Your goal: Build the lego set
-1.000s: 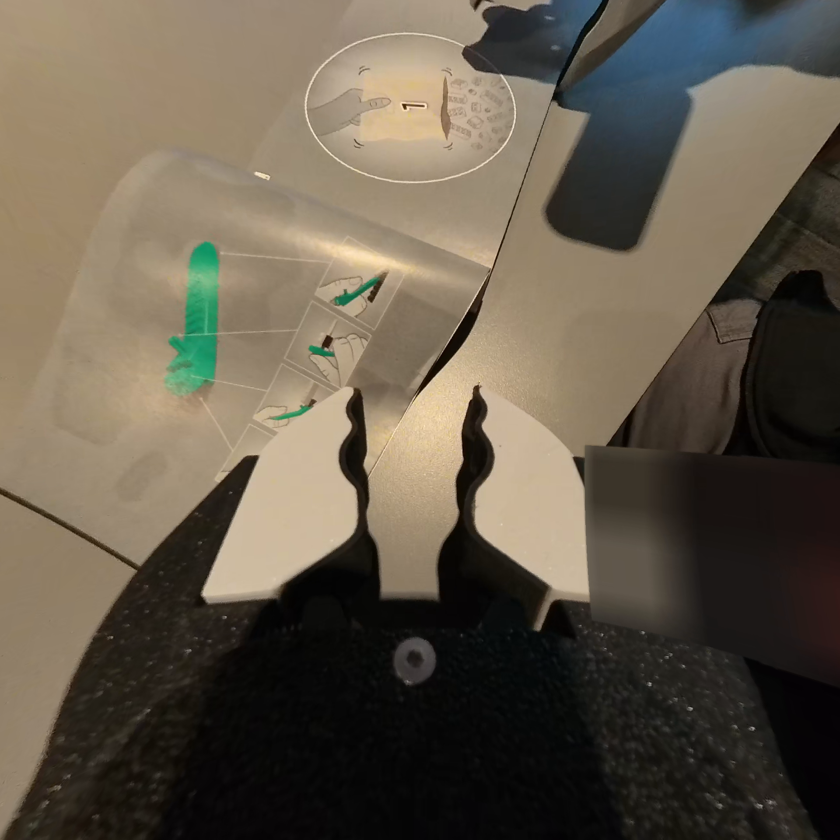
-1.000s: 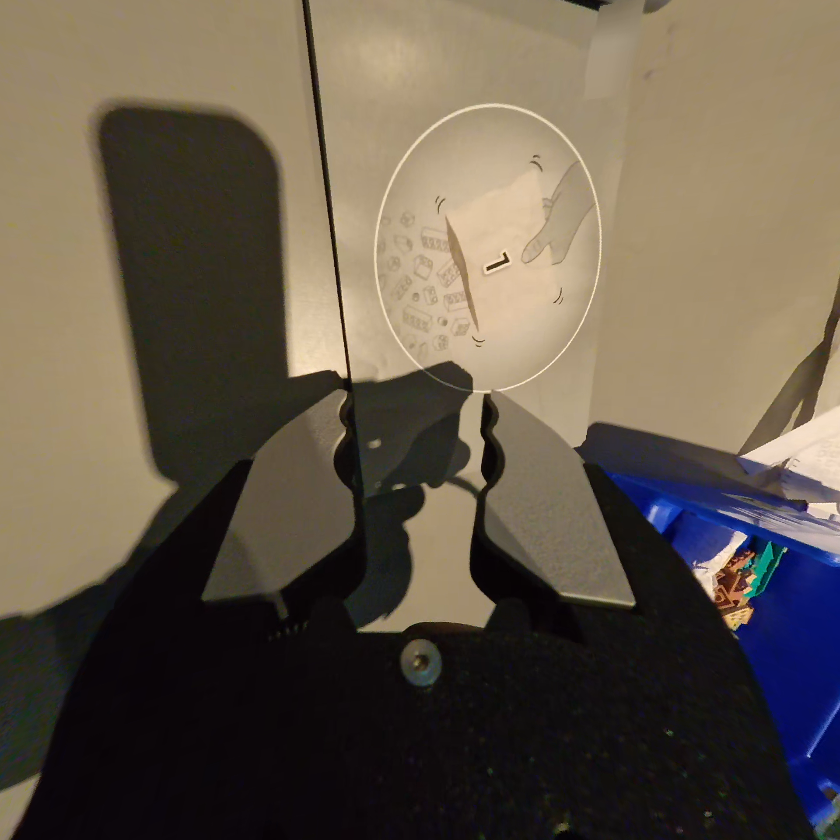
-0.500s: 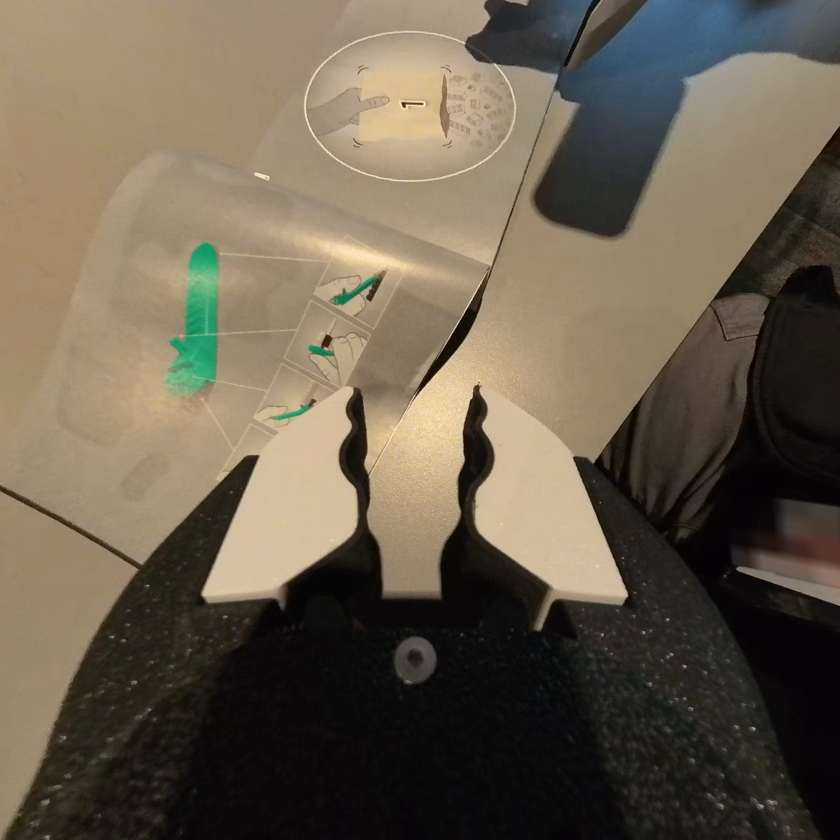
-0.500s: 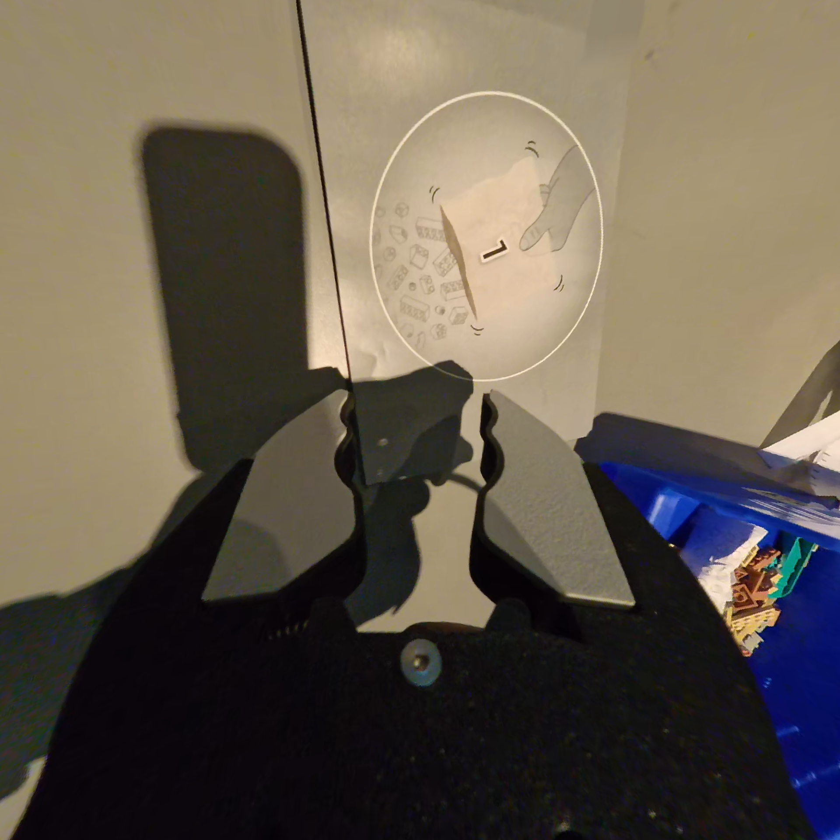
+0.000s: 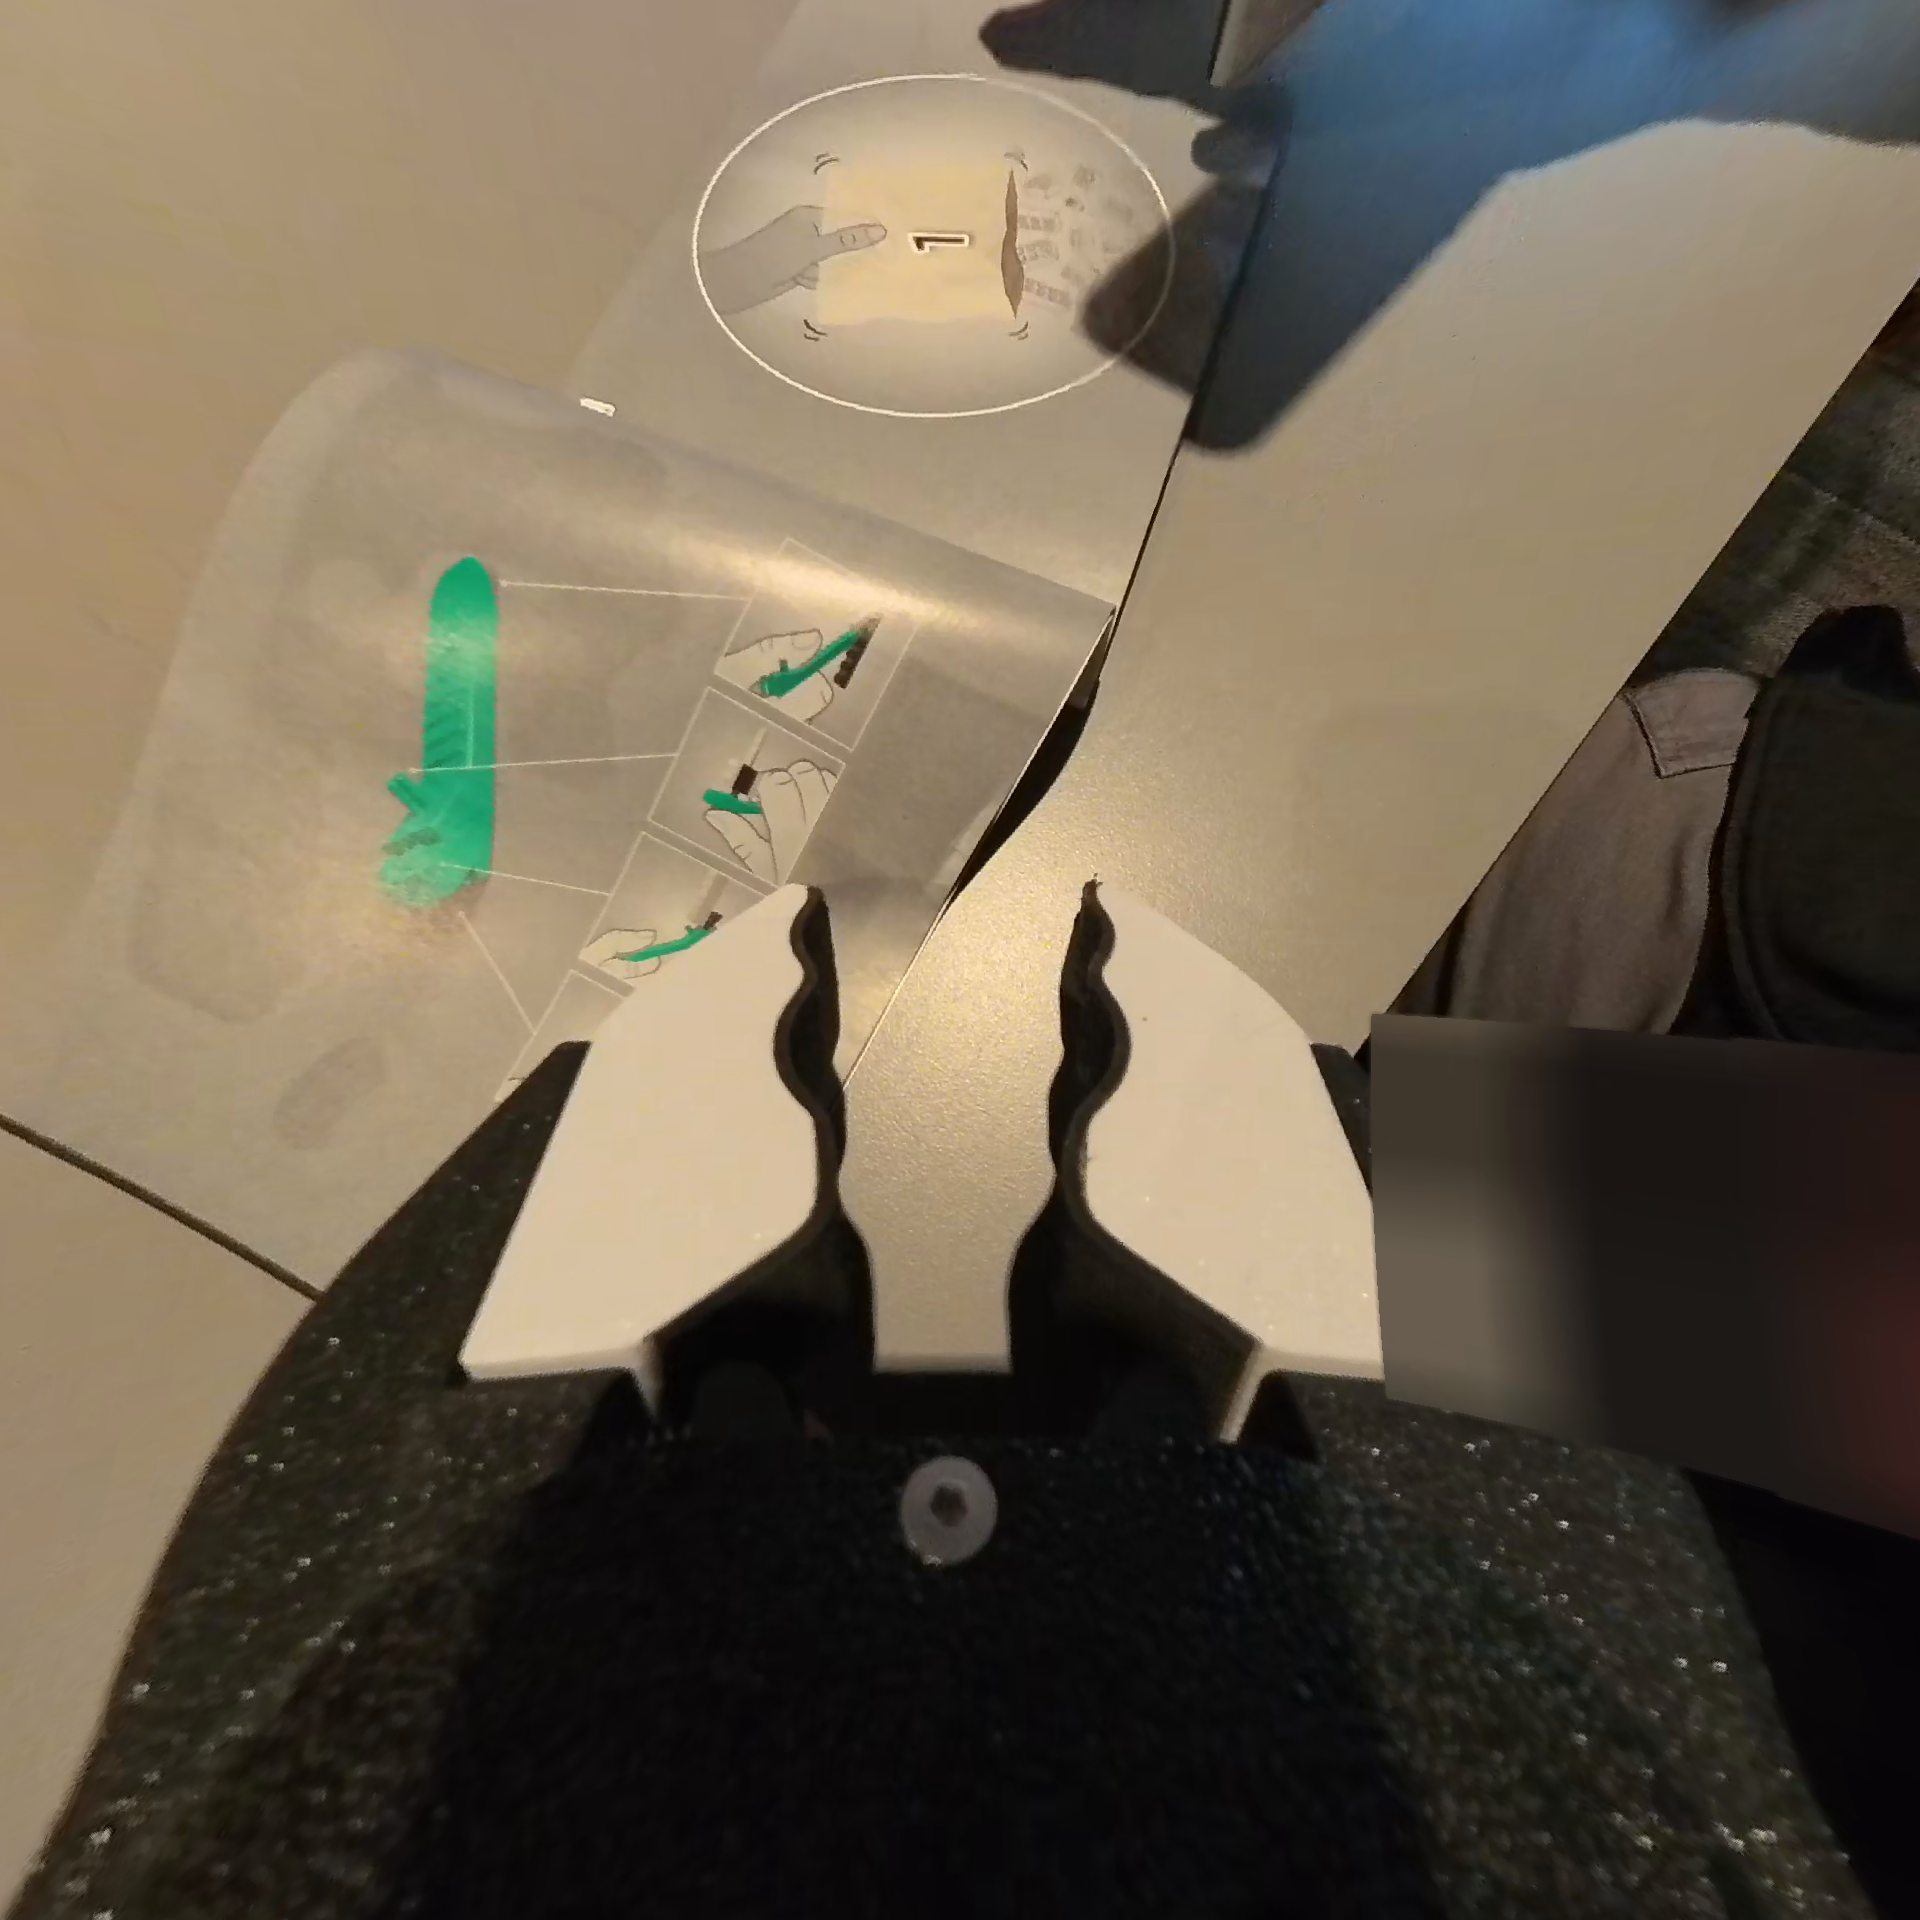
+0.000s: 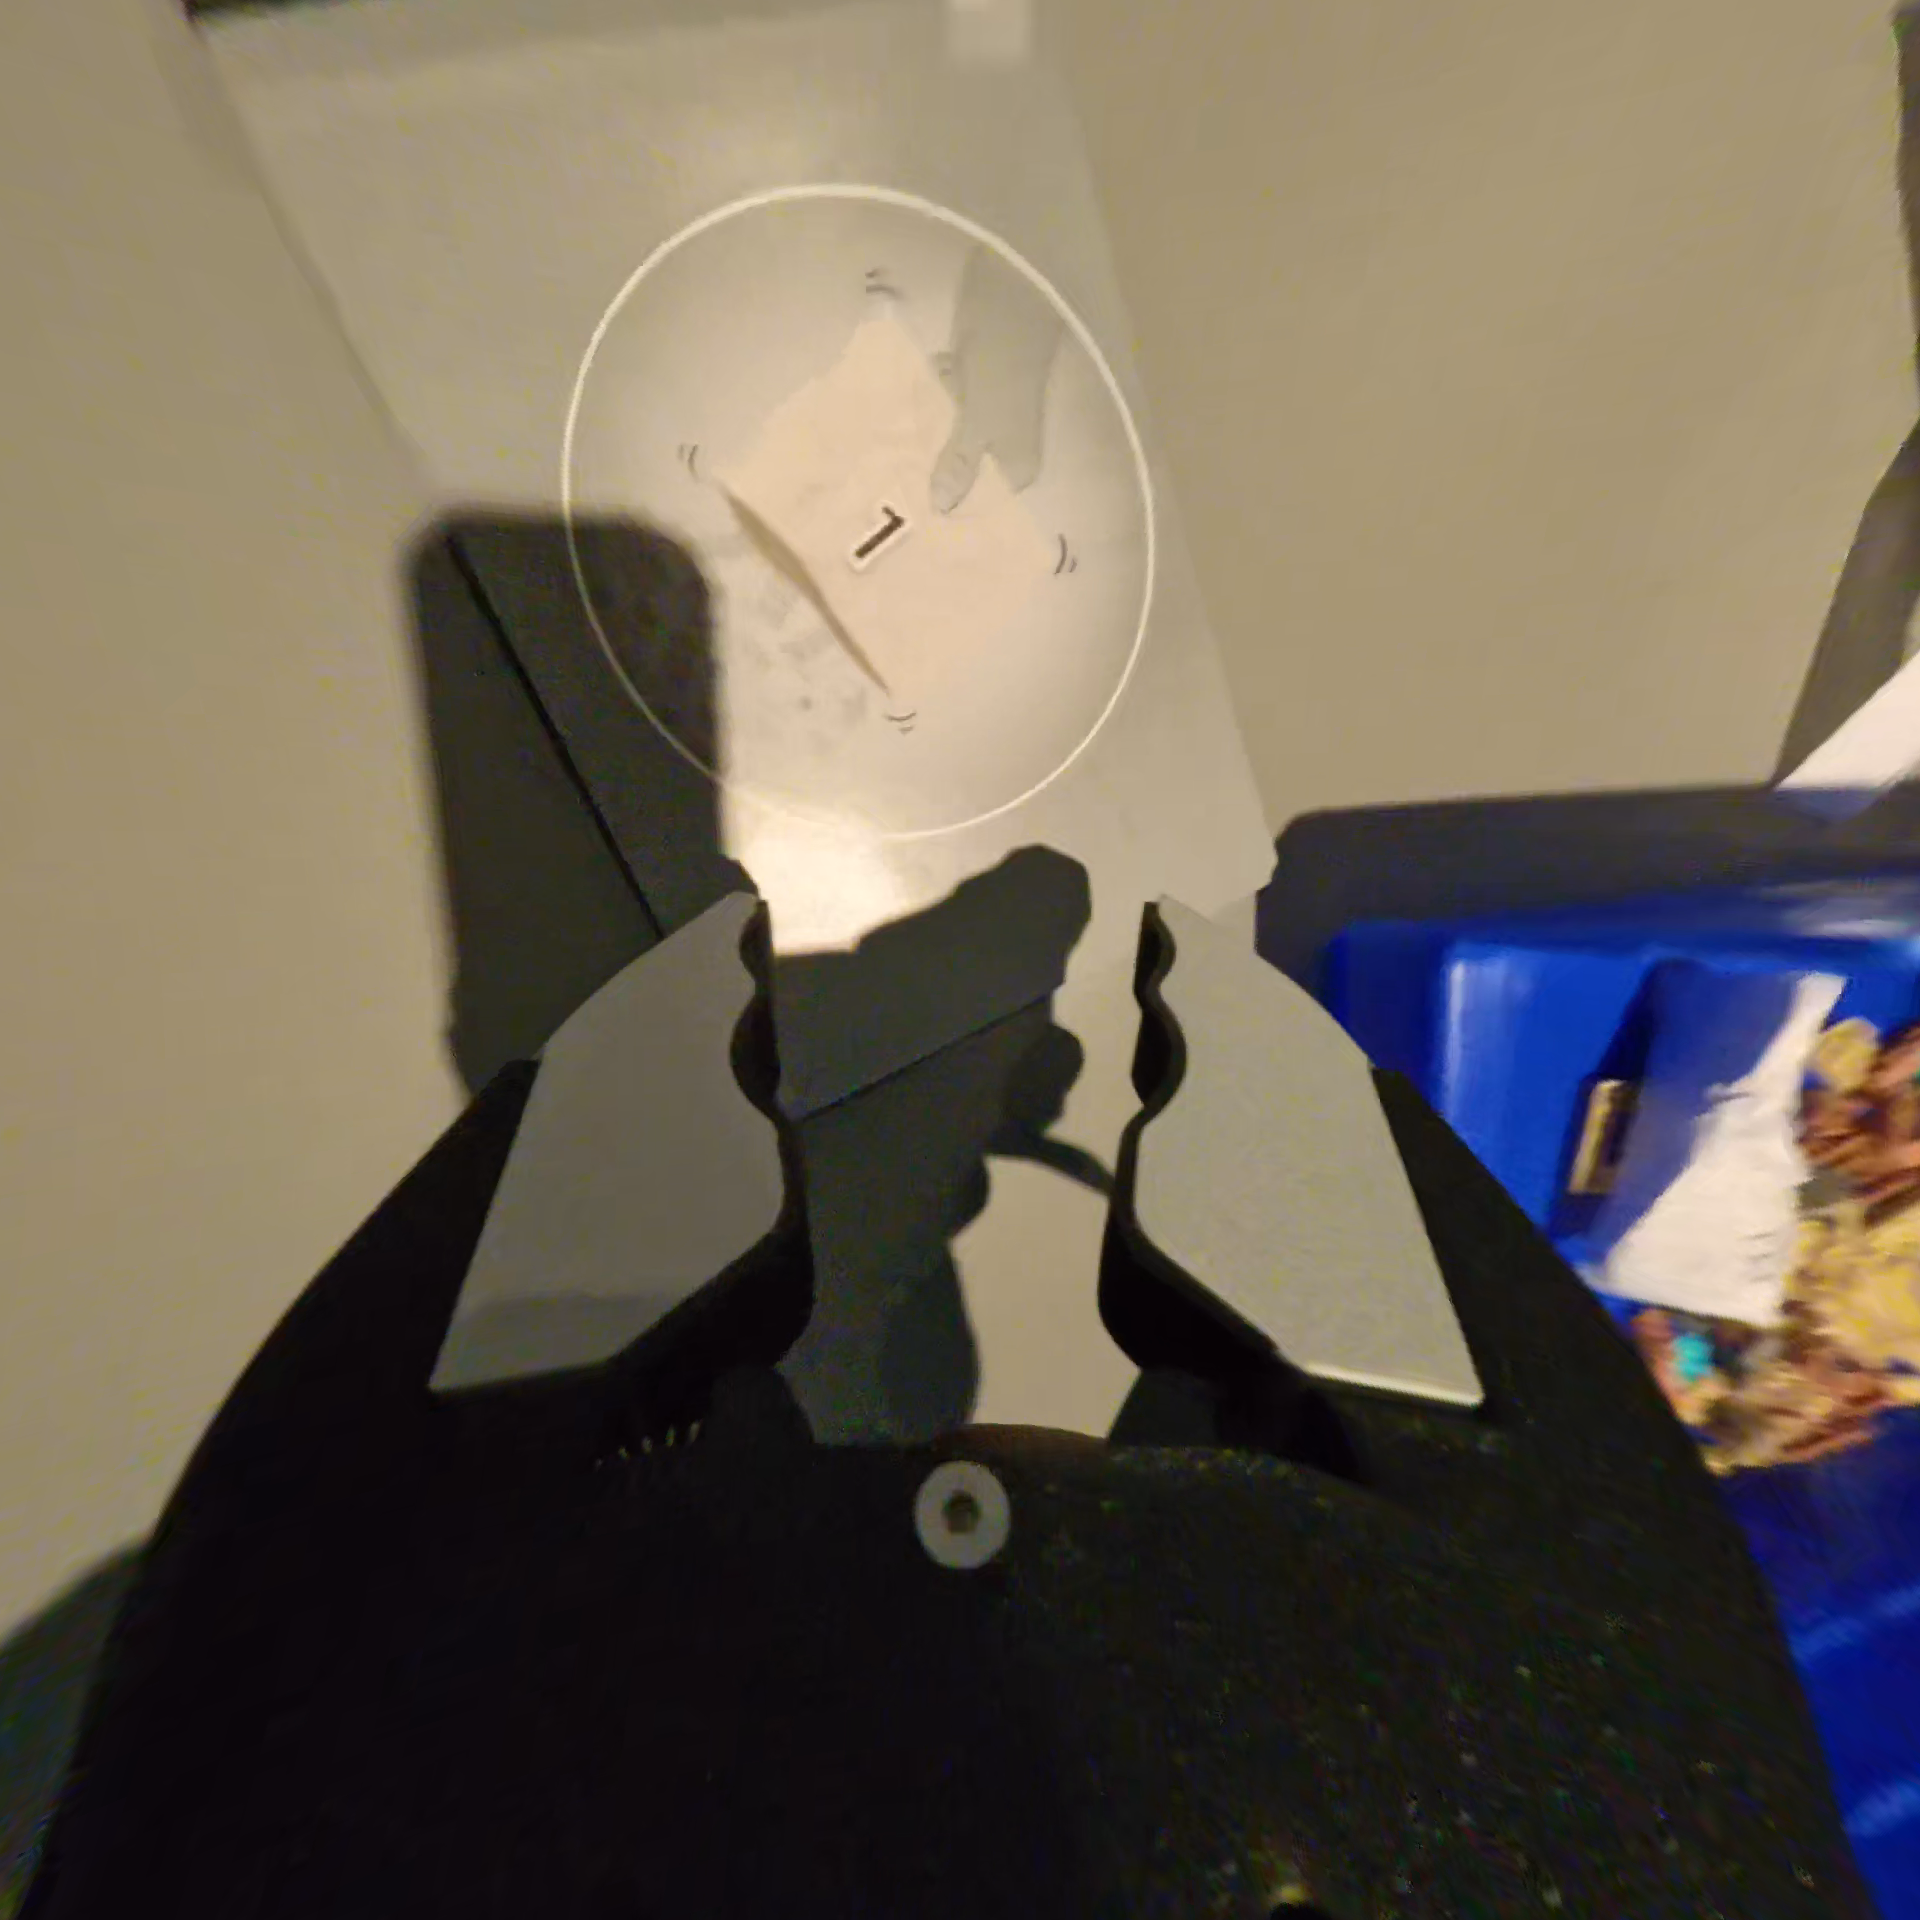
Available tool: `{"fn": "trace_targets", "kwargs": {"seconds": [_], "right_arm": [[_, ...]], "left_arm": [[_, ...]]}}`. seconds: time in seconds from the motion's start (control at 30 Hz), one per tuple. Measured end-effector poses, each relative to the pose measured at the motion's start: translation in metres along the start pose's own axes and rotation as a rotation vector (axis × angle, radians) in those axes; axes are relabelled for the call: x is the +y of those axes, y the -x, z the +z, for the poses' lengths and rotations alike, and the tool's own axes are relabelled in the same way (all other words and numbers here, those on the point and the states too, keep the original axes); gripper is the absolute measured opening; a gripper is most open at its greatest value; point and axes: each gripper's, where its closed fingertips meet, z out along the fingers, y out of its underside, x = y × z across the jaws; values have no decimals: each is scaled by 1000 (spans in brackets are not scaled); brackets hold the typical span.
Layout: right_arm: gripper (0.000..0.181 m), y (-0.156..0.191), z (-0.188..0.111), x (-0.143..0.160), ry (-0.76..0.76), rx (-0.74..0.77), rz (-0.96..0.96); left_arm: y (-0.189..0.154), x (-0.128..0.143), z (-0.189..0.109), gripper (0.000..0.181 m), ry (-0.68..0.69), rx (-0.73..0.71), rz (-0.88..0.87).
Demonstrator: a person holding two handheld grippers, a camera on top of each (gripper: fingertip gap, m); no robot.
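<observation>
Left gripper (image 5: 951,904) fingers apart, empty, over the booklet (image 5: 644,727) at centre frame on the tabletop (image 5: 187,208). Right gripper (image 6: 951,914) fingers apart, empty; blue bin (image 6: 1475,997) of bricks (image 6: 1849,1195) at right edge. Likely step: reading the booklet, then picking bricks. Best to press a page flat and go for one brick. One booklet, one bin; bricks too blurred to count.

A small boxed numeral stands on the instruction booklet (image 5: 935,499), inside its circled drawing at twelve o'clock; nothing else is legible.
</observation>
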Motion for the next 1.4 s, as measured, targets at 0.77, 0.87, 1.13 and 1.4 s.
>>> {"fn": "trace_targets", "kwargs": {"seconds": [0.77,0.87,1.13,1.4], "right_arm": [[89,18,9,-16,-270,414,931],[83,20,12,-16,-258,381,943],[63,24,18,-16,-209,358,934],[35,27,19,-22,-233,326,895]], "left_arm": [[-3,-1,-1,46,-6,59,-14],[-3,-2,-1,43,-13,69,-20],[-4,-3,-3,45,-27,83,-27],[-4,-4,-4,45,-37,90,-29]]}}
